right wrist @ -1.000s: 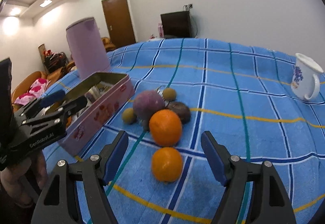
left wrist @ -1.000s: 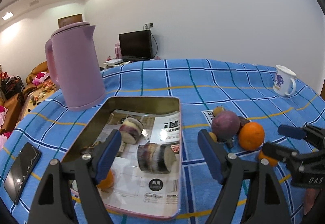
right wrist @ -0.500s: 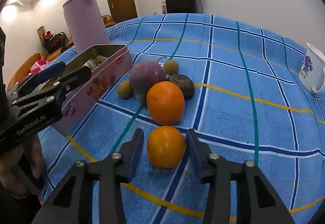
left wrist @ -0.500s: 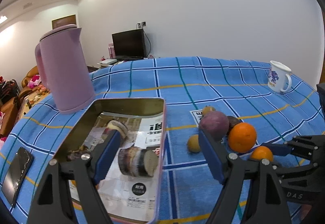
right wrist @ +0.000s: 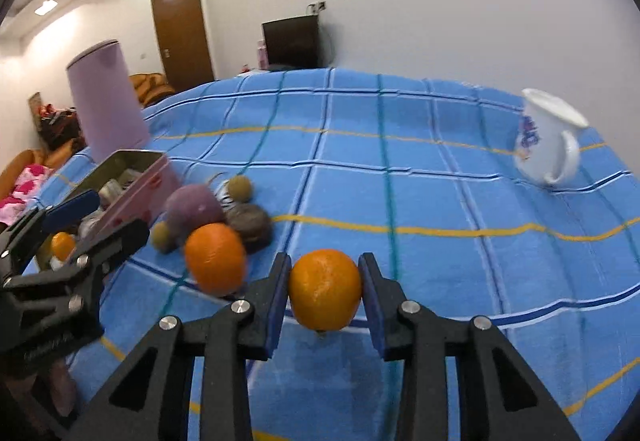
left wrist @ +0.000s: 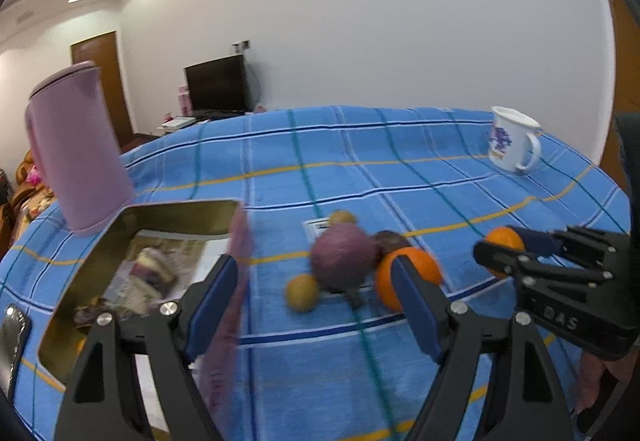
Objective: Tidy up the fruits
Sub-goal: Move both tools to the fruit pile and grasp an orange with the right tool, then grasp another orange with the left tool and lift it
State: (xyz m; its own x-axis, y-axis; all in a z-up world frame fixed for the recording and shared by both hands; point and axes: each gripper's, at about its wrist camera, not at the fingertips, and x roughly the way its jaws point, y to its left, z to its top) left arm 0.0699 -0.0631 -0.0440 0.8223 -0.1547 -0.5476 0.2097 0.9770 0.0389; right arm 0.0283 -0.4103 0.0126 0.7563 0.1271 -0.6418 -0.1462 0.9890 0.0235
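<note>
A lilac kettle (left wrist: 76,149) stands far left of the gripper, a white mug (left wrist: 514,139) far right — both on the blue checked cloth (left wrist: 360,169). Beyond: a dark television (left wrist: 216,83), a brown door (right wrist: 182,37).

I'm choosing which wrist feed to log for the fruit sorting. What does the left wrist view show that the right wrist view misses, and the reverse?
Only the left wrist view: the phone at the table's left edge and the paper lining the tin.

Only the right wrist view: both pads of the right gripper pressed on the small orange, and another small orange inside the tin.

Both: the open left gripper, the big orange, purple fruit, pink kettle and white mug.
</note>
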